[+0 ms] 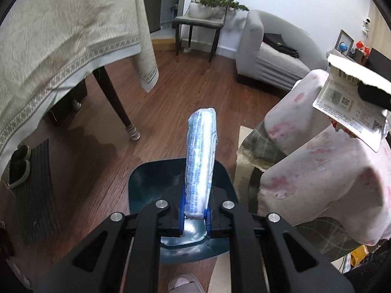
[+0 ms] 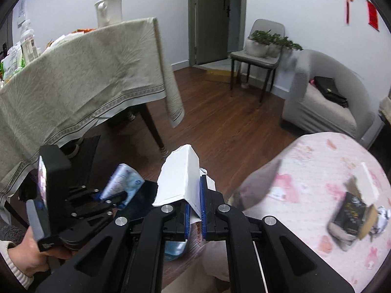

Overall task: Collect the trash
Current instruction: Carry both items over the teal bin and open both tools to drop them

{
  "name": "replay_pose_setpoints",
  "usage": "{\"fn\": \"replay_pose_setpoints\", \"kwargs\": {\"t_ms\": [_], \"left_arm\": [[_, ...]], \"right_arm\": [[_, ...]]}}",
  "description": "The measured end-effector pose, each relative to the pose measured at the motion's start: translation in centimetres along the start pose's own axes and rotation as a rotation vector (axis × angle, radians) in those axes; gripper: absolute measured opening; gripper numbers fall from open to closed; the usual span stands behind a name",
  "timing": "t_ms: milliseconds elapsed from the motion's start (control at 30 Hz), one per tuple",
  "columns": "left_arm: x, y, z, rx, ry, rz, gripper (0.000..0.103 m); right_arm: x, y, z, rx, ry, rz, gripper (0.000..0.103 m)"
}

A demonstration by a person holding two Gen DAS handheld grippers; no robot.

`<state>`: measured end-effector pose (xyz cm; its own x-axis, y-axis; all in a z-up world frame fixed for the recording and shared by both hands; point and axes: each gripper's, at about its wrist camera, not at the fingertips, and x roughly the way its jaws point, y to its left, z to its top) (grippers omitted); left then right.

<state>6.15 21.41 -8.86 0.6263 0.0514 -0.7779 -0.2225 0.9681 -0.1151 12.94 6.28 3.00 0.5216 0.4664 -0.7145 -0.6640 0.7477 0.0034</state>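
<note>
Blue-and-white plastic wrapper (image 1: 200,161) sticks up mid-frame, pinched tight in the left claw (image 1: 194,216) over a dark teal bin (image 1: 144,183). Torn white packet (image 2: 180,183) is squeezed in the right claw (image 2: 194,216), low in its frame; maybe cardboard.

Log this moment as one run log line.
left gripper: shut on plastic wrapper | right gripper: shut on white paper packet | bin: below left fingers
</note>
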Motion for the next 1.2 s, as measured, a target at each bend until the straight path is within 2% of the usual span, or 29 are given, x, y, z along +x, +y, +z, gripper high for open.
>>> {"fn": "replay_pose_setpoints", "kwargs": {"t_ms": [600, 633, 767, 967, 1200], "left_arm": [[6.3, 3.6, -3.2, -0.029, 0.196, 0.02, 0.015], [6.4, 3.7, -3.3, -0.033, 0.199, 0.019, 0.017], [6.5, 3.8, -3.4, -0.042, 0.192, 0.0, 0.035], [5.9, 3.7, -3.0, -0.048, 0.165, -0.015, 0.054], [4.0, 3.8, -2.2, -0.053, 0.107, -0.015, 0.061]], "right_arm": [[6.6, 4.1, -0.8, -0.008, 0.128, 0.054, 0.007], [6.8, 4.1, -0.9, -0.005, 0.135, 0.056, 0.007], [7.8, 4.0, -1.3, 0.0, 0.163, 0.057, 0.007], [8.7, 3.8, -1.9, 0.0, 0.19, 0.052, 0.007], [9.9, 3.9, -2.3, -0.001, 0.221, 0.049, 0.007]]}}
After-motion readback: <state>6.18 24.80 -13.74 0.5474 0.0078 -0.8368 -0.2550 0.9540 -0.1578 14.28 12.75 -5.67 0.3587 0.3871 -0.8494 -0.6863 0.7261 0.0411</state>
